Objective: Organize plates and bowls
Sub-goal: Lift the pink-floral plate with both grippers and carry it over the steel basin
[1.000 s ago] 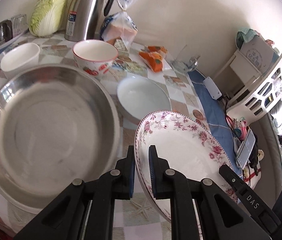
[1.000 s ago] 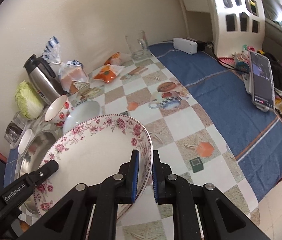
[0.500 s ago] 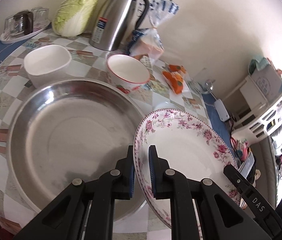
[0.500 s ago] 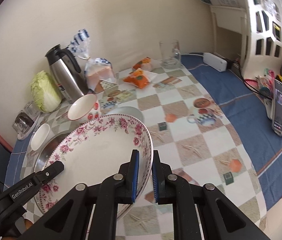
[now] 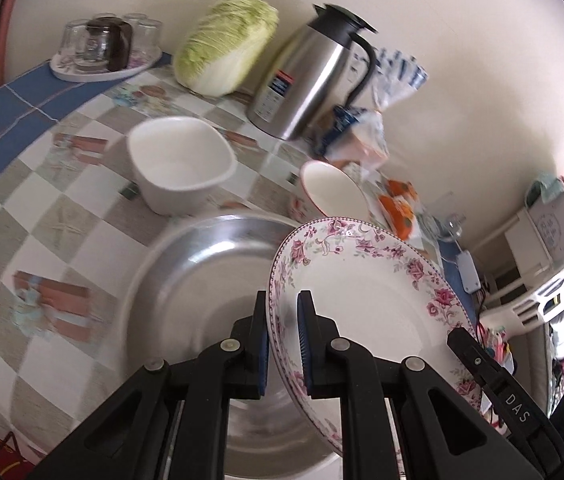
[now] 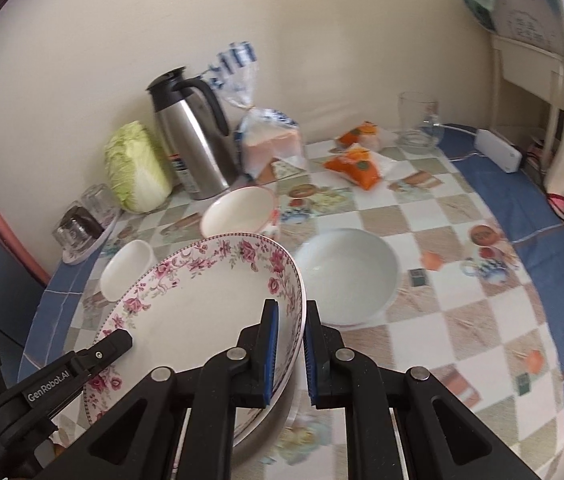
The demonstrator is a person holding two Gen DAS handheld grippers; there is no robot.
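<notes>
Both grippers hold one floral-rimmed plate (image 5: pixel 370 300) by opposite edges. My left gripper (image 5: pixel 283 344) is shut on its left rim; my right gripper (image 6: pixel 291 348) is shut on its right rim (image 6: pixel 218 304). The plate hangs tilted over the large steel basin (image 5: pixel 202 280). A white squarish bowl (image 5: pixel 180 162) and a red-rimmed bowl (image 5: pixel 336 192) stand behind the basin. A wide white bowl (image 6: pixel 348 274) sits to the plate's right in the right wrist view.
A steel thermos (image 5: pixel 314 76), a cabbage (image 5: pixel 224 44), a bread bag (image 6: pixel 270 136) and orange snack packs (image 6: pixel 356 160) line the wall. A tray of glasses (image 5: pixel 104 48) sits at the far left. A glass jug (image 6: pixel 418 124) and a white rack (image 6: pixel 542 60) stand right.
Both grippers have carried the plate leftward, from beside the basin to over it. The wide white bowl is now uncovered to the right.
</notes>
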